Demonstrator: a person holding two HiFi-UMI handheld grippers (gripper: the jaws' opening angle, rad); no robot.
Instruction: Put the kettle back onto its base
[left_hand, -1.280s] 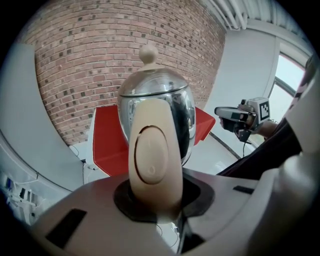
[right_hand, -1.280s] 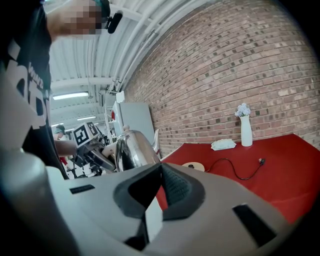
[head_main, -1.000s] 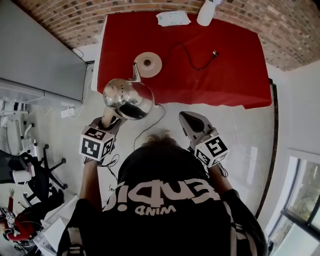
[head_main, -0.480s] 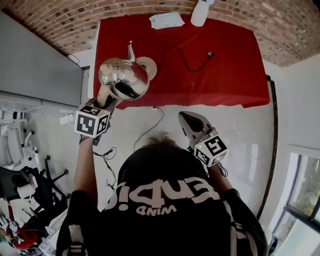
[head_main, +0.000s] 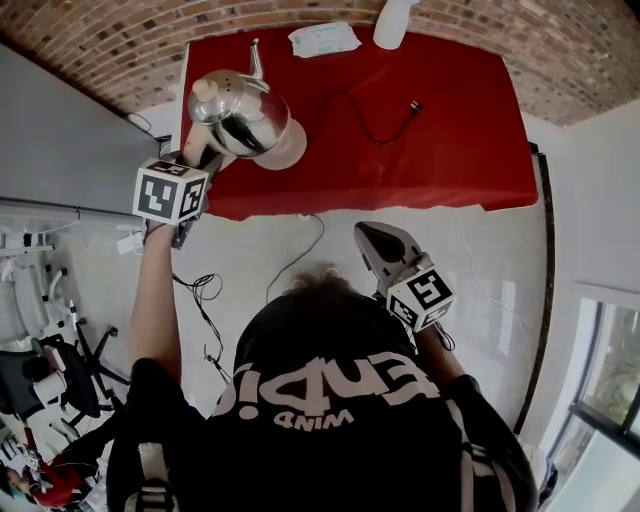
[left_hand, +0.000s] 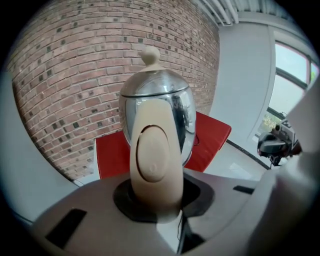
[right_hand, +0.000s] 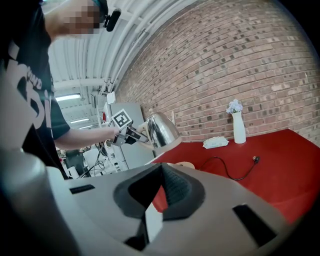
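A shiny silver kettle (head_main: 240, 115) with a cream knob and handle hangs tilted in the air over the left front part of the red table (head_main: 440, 150). My left gripper (head_main: 203, 160) is shut on its cream handle (left_hand: 152, 160). The round cream base (head_main: 292, 150) lies on the table and shows from under the kettle's right side. In the right gripper view the kettle (right_hand: 161, 131) floats above and left of the base (right_hand: 182, 165). My right gripper (head_main: 372, 235) is over the floor in front of the table, shut, with nothing in it.
A black cable (head_main: 375, 118) with a plug runs across the table from the base. A white vase (head_main: 392, 22) and a folded white cloth (head_main: 325, 40) stand at the far edge by the brick wall. A grey cabinet (head_main: 70, 140) is to the left, and cords lie on the floor.
My left gripper has carried the kettle away from over the floor, up the picture and leftwards, to above the base on the table. The right gripper has hardly moved.
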